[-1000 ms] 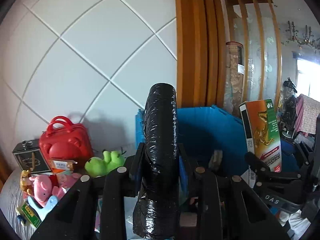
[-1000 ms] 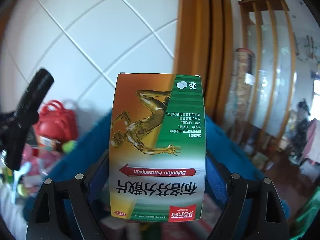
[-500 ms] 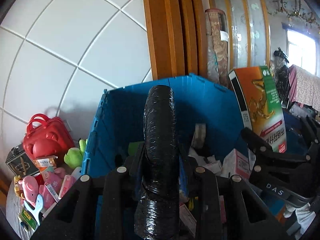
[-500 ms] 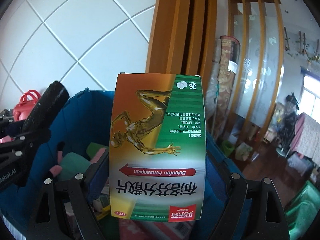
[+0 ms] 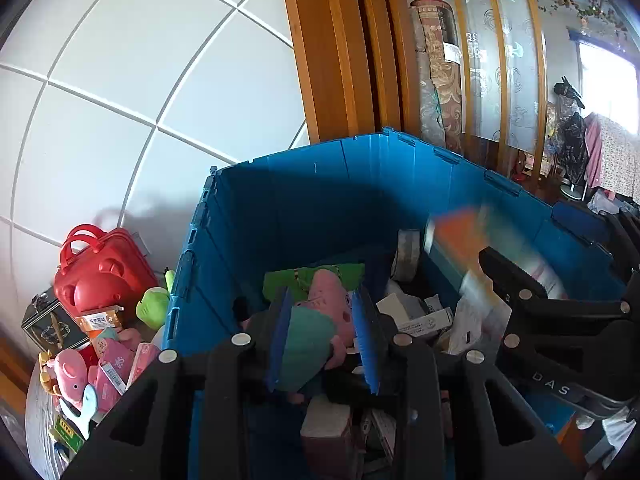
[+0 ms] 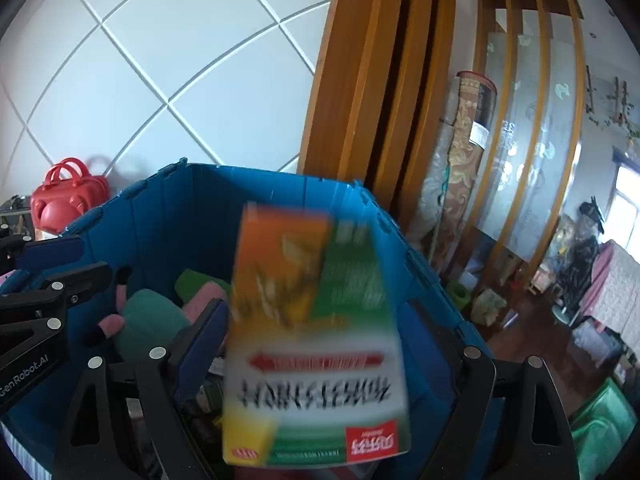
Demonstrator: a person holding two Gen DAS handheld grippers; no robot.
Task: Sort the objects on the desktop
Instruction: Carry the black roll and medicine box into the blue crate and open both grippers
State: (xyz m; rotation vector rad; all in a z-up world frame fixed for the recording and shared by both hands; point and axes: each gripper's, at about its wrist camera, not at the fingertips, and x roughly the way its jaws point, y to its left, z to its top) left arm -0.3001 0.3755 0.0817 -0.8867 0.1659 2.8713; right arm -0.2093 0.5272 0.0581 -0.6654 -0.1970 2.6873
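1. Dropping objects into the blue crate (image 5: 304, 184) is the step in hand, as judged from these views; both hand-held grippers hang over its open top.
2. Right gripper (image 6: 320, 344): its jaws stand wide apart and grip nothing. The medicine box (image 6: 316, 336) shows motion-blurred directly between and ahead of the fingers, apparently falling free over the crate.
3. Left gripper (image 5: 322, 344): its blue pads (image 5: 278, 340) stand parted with nothing clamped. Past the tips, inside the crate, lies a pink plush toy (image 5: 324, 312) in teal clothing.
4. To do the step well, keep each gripper centred over the opening, away from the crate walls, and let go low so that items land flat and do not bounce out. The two grippers are near each other, so lift them out one at a time.
5. Writing near the grippers: "GenRobot.AI" on the left gripper body as the right view shows it, and "DAS" on the right gripper body in the left view. The print on the falling box is too blurred to read.
6. Farther out, left of the left gripper and outside the crate, unsorted items are left: a red toy case (image 5: 100, 272), a green frog plush (image 5: 154, 306) and small pink packets (image 5: 114, 364).
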